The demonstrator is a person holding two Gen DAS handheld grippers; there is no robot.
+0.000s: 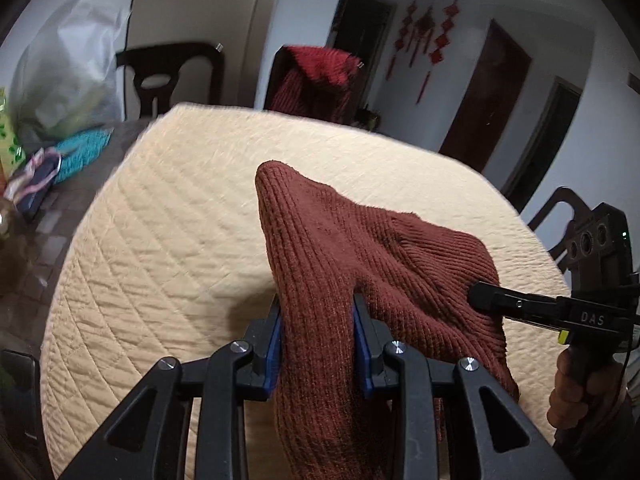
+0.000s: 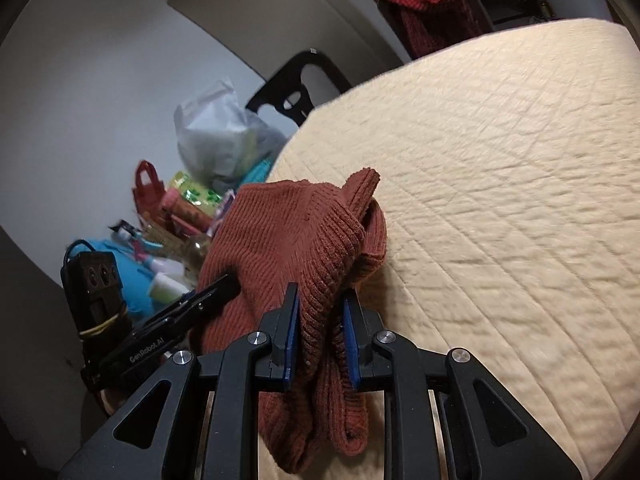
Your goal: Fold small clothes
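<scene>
We see a rust-brown knitted garment (image 1: 340,264) held up over the cream quilted cover (image 1: 168,216) of a table. The left gripper (image 1: 318,340) is clamped on a thick bunch of its fabric between the blue pads (image 1: 276,344); the right gripper (image 2: 320,328) is likewise clamped on a ribbed edge (the cloth hangs below both). Beyond the cover lie a plastic bag (image 2: 216,136) and assorted clutter; a red knit (image 1: 316,76) drapes a chair.

Right claw (image 2: 318,322) pinches rust knit garment (image 2: 280,240) above quilt (image 2: 500,200).
</scene>
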